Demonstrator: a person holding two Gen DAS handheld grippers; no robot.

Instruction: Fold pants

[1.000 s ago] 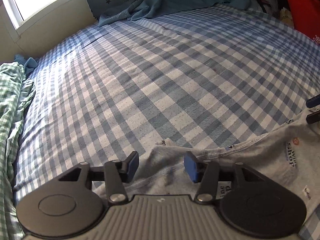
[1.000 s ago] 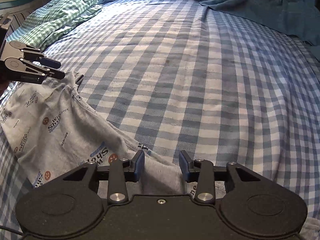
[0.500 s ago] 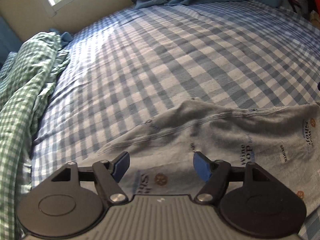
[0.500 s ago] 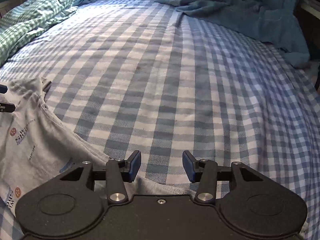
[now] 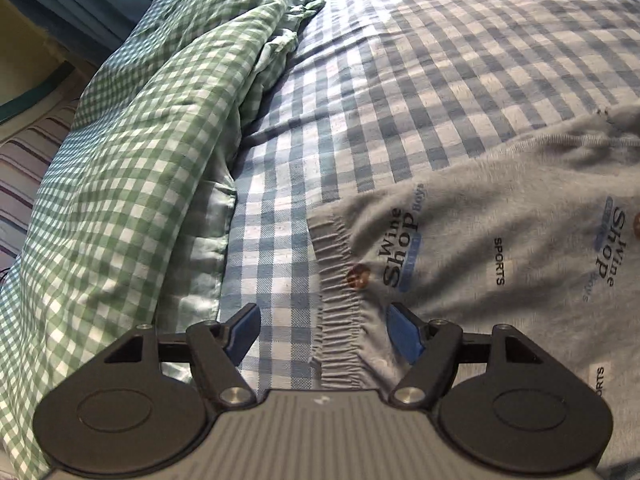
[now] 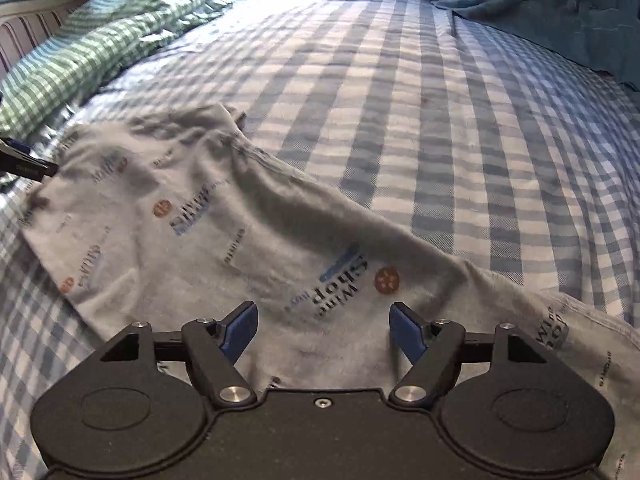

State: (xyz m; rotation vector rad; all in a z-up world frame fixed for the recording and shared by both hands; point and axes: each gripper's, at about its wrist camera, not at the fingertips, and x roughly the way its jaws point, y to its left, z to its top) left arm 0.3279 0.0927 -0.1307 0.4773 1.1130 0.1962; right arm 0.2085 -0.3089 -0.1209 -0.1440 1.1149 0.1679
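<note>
Grey pants printed with words and small round badges lie spread on the blue-checked sheet. In the left wrist view their gathered elastic waistband runs between the fingers of my left gripper, which is open and hovers over it with no pad on the cloth. My right gripper hangs over the pants' middle with its jaws opening, the fabric below them and nothing pinched. The left gripper also shows at the left edge of the right wrist view, by the pants' far end.
A bunched green-checked duvet lies along the bed's left side, close to the waistband, and shows again as the duvet at the far left. A dark blue blanket is heaped at the far right. A striped surface edges the bed.
Both grippers have opened wider. The left one swung over to the waistband end beside the green duvet. The right one shifted so more of the pants lies under and ahead of it.
</note>
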